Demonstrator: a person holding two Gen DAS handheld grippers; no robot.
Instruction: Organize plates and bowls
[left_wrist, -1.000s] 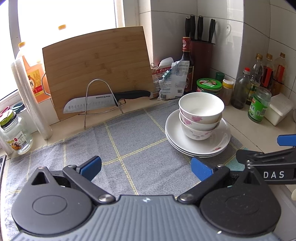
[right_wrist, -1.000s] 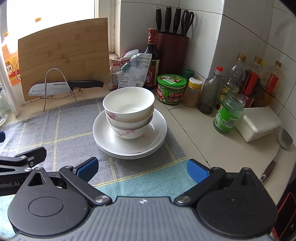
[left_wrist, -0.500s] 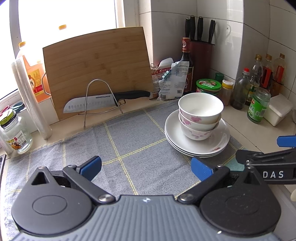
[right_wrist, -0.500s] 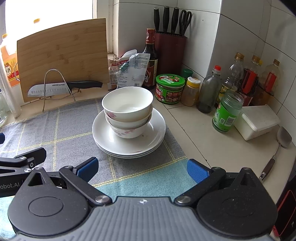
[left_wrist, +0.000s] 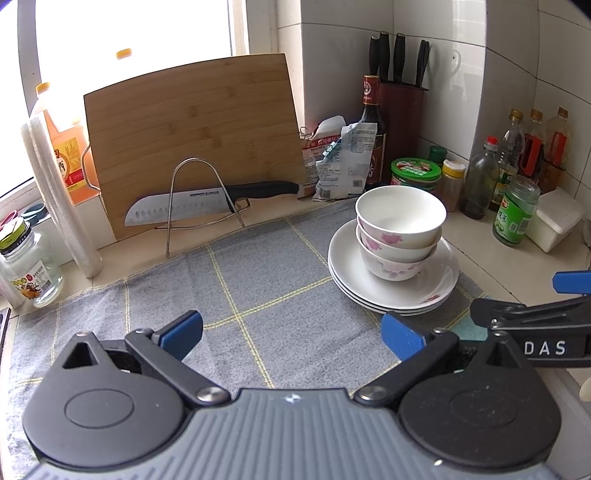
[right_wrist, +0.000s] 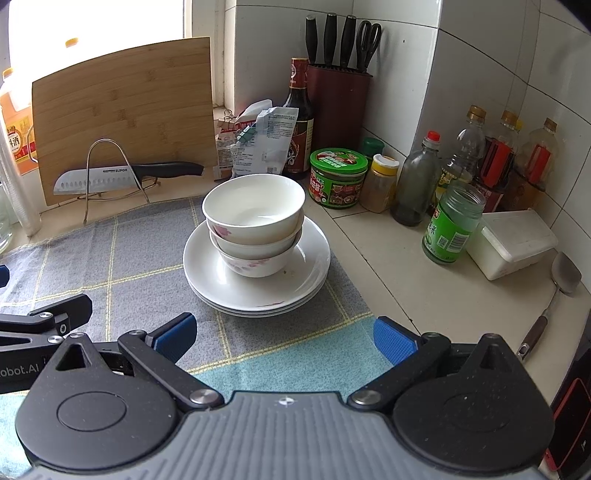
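Barely changed: both grippers (left_wrist: 291, 334) (right_wrist: 283, 334) still open, bowls (right_wrist: 255, 221) slightly nearer.

Left wrist view low over grey cloth (left_wrist: 258, 295), facing window corner; right wrist view alongside, angled toward condiment bottles (right_wrist: 476, 155); both share stacked bowls (left_wrist: 399, 229) (right_wrist: 255, 221), cutting board (left_wrist: 192, 136) (right_wrist: 122, 107).

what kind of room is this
Most likely a home kitchen counter: a dark red knife block stands against white wall tiles, a bamboo cutting board leans at the window, and stacked white floral bowls sit on plates.
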